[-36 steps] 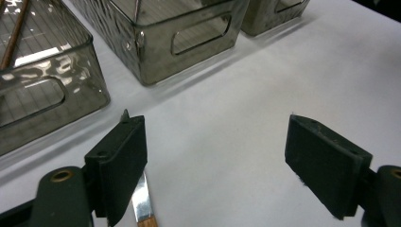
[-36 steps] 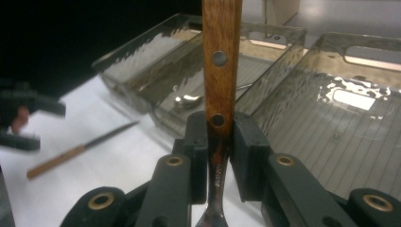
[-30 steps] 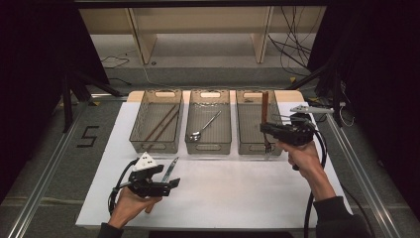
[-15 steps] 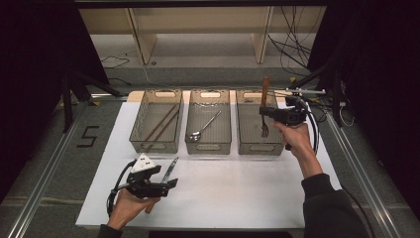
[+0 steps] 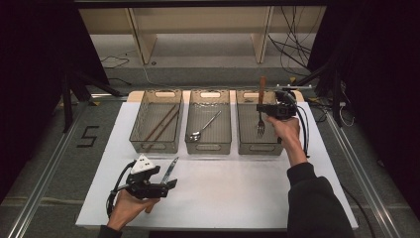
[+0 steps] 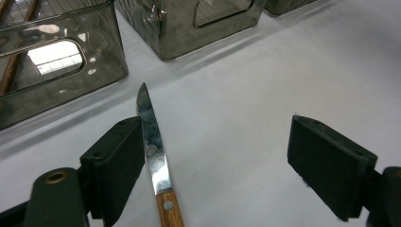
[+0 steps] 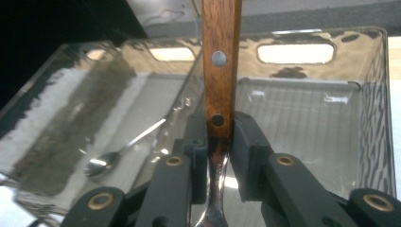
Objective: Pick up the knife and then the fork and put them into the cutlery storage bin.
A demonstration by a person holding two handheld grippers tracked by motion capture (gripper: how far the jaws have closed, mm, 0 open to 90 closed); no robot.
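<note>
On the white table [image 5: 223,198], 3 clear bins sit in a row at the far side. Over the right bin [image 5: 247,144] the right gripper [image 5: 261,107] hangs, jaws pinching a wooden-handled fork [image 5: 260,124], tines down inside that bin. Near left, the left gripper [image 5: 171,184] rests with jaws spread around a knife [image 6: 152,142] lying flat on the table.

Black two-jaw left gripper [image 5: 171,184] with flat rectangular pads, brass-coloured rivets at the joints, white three-cornered plate on top, black cable looping behind. Matching black right gripper [image 5: 261,107], trailing cable, dark long sleeve [image 5: 312,198] on that arm.
</note>
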